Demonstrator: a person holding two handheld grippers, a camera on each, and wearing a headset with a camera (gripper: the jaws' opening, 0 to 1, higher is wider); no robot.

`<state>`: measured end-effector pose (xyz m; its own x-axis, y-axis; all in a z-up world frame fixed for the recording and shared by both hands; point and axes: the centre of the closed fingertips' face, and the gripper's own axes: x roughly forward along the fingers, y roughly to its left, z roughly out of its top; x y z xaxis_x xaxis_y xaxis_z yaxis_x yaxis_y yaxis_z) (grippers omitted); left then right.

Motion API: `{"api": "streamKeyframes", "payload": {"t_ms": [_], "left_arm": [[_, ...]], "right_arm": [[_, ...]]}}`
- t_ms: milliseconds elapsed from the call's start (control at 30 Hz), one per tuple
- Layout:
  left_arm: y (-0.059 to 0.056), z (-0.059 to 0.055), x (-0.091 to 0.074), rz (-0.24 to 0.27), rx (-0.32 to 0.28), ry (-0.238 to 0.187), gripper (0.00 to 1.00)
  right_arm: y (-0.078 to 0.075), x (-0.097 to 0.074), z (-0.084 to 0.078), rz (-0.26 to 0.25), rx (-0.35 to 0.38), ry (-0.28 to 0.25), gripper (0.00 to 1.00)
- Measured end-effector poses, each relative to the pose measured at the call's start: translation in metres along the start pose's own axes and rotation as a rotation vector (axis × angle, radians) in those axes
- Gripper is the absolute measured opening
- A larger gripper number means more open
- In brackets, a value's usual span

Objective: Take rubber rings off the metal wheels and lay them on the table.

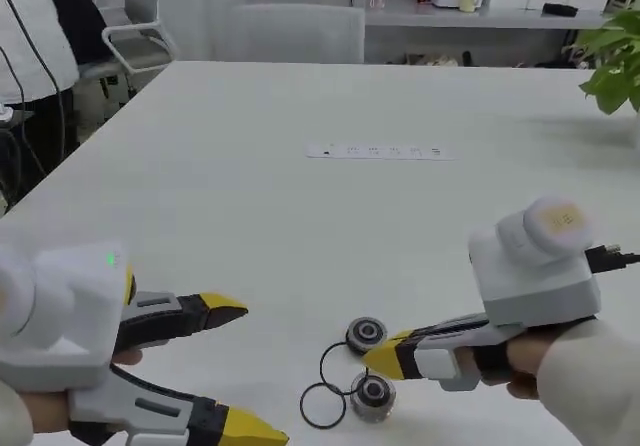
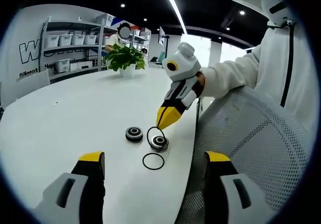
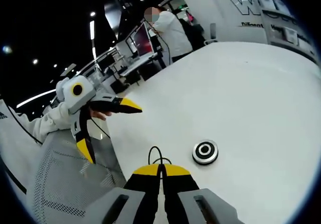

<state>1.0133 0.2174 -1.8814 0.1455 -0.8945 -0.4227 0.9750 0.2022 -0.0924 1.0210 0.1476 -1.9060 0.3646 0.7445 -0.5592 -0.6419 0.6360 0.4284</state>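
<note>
looking down in the head view, the left gripper sits low at the left over the white table, its jaws spread wide with nothing between them. the right gripper reaches in from the right, jaws pinched together on a black rubber ring that loops out from the tips. the far wheel lies just beside those tips and the near wheel just below them. a second ring lies flat on the table right beside the near wheel.

in the left gripper view, its own yellow tips stand far apart. beyond them lie the second ring and both wheels, and the rubber ring hangs from the right gripper's tip.

in the right gripper view, the jaws are closed on the rubber ring, whose arc pokes out past the tips. the far wheel lies just to the right, and the left gripper gapes at the left.
</note>
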Motion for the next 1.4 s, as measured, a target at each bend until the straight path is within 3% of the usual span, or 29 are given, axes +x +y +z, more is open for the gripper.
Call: {"api": "streamKeyframes", "payload": {"t_ms": [467, 633, 800, 900, 1000, 1400], "left_arm": [[-0.001, -0.009, 0.003, -0.009, 0.001, 0.032, 0.93], [0.0, -0.01, 0.003, -0.011, -0.003, 0.034, 0.96], [-0.002, -0.012, 0.004, -0.019, -0.004, 0.045, 0.97], [-0.003, -0.014, 0.004, -0.021, -0.009, 0.05, 0.97], [-0.004, -0.018, 0.005, -0.027, -0.015, 0.067, 0.96], [-0.006, -0.019, 0.006, -0.035, -0.026, 0.074, 0.94]], "right_arm": [[0.013, 0.012, -0.007, 0.043, 0.0, 0.021, 0.0], [0.02, 0.022, -0.014, 0.057, -0.055, 0.033, 0.0], [0.018, 0.029, -0.026, 0.039, -0.1, 0.074, 0.0], [0.017, 0.031, -0.029, 0.031, -0.107, 0.086, 0.0], [0.015, 0.033, -0.027, 0.003, -0.167, 0.076, 0.0], [0.013, 0.035, -0.03, 0.006, -0.179, 0.091, 0.01]]}}
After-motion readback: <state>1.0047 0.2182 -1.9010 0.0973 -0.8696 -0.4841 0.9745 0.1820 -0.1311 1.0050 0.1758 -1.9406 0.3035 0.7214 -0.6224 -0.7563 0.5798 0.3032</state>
